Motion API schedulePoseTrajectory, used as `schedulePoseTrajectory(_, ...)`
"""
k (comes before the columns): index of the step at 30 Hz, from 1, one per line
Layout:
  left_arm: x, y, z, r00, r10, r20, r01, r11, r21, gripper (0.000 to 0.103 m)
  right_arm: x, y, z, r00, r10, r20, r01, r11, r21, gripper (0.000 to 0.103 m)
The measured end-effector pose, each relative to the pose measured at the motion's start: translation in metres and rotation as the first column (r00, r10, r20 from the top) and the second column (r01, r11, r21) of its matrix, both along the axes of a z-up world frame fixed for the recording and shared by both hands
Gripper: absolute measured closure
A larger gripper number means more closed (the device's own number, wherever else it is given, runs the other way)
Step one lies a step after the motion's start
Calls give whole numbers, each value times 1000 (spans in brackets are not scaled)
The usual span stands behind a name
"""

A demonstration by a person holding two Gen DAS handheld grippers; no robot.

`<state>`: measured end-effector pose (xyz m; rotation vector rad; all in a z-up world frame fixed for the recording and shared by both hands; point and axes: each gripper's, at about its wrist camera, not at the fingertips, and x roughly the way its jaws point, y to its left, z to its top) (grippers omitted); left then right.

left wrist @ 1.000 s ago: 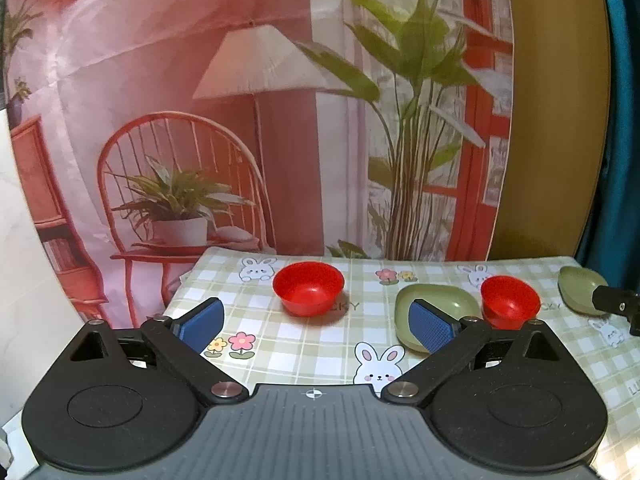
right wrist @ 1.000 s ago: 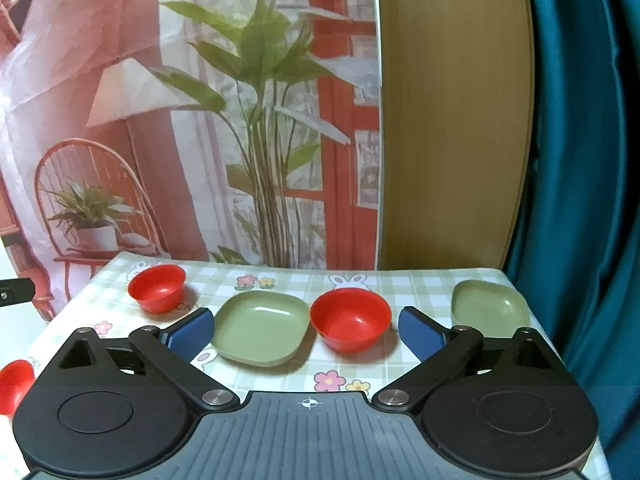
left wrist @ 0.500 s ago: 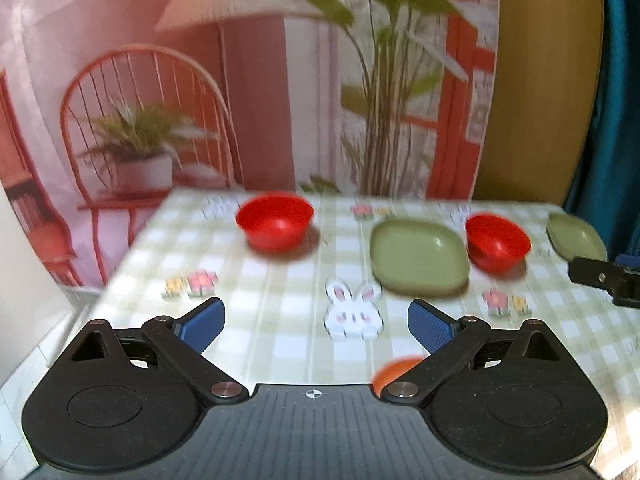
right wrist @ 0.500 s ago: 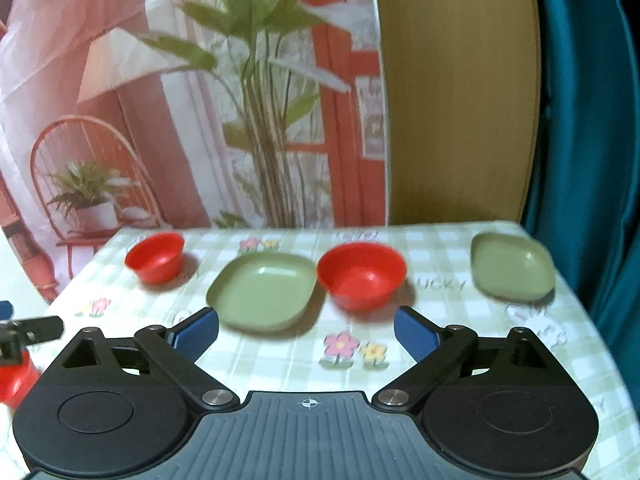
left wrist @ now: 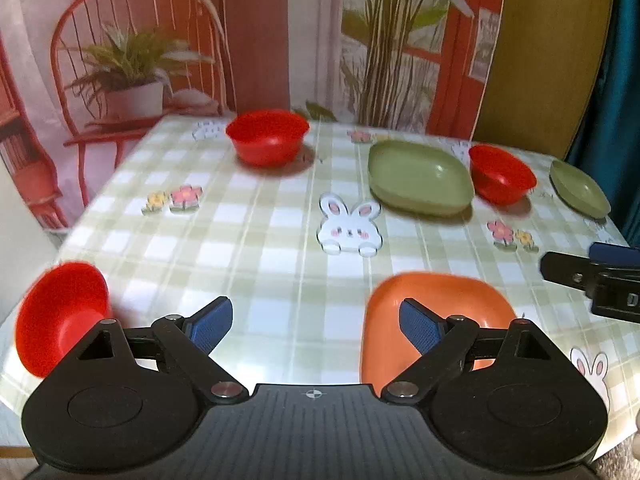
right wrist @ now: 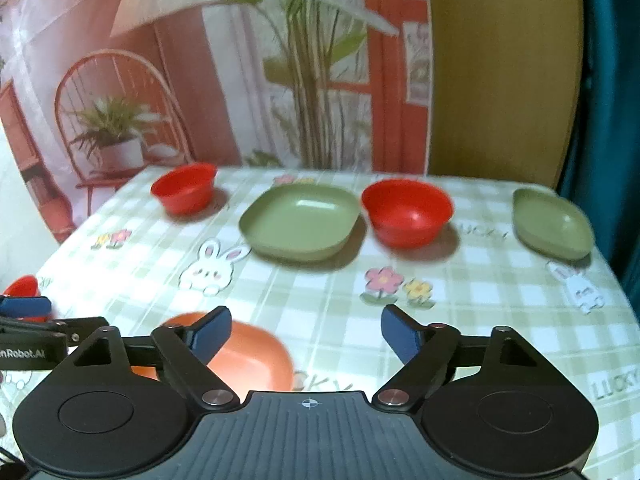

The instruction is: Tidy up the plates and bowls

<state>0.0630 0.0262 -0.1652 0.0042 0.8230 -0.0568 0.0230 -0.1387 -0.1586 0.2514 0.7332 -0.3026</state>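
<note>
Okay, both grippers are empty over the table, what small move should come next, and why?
Probably ease the left hand-held gripper right and down toward the orange plate. Its jaws are open and empty, the plate lies just ahead with its near rim behind the right finger, and nothing rests on it.

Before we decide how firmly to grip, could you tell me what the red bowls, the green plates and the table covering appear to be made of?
Red bowl: probably smooth, semi-gloss plastic, evenly coloured, with soft highlights.
Green plate: likely matte plastic or melamine, with a dull sheen.
Tablecloth: seemingly wipeable vinyl, printed and glaring under the light.
</note>
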Motion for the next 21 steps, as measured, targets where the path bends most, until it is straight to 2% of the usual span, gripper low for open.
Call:
schedulePoseTrajectory(5,0,-10,-20,997,-39,-74,38,999,-15,15,5,9,-17,999,24,-45,-23,999,26,35)
schedulePoseTrajectory(14,-5,-14,-43,987,-62,-146,55,997,-50,26,4,15,-39,994,55,-98,-49,997,63,49)
schedulePoseTrajectory(20,-3,-17,-56,979,-69,-193,56,996,-72,44,6,19,-47,990,81,-113,-73,995,68,58)
schedulePoseTrajectory(21,-3,-17,-58,977,-71,-199,57,995,-79,51,6,20,-48,990,84,-114,-76,995,69,61)
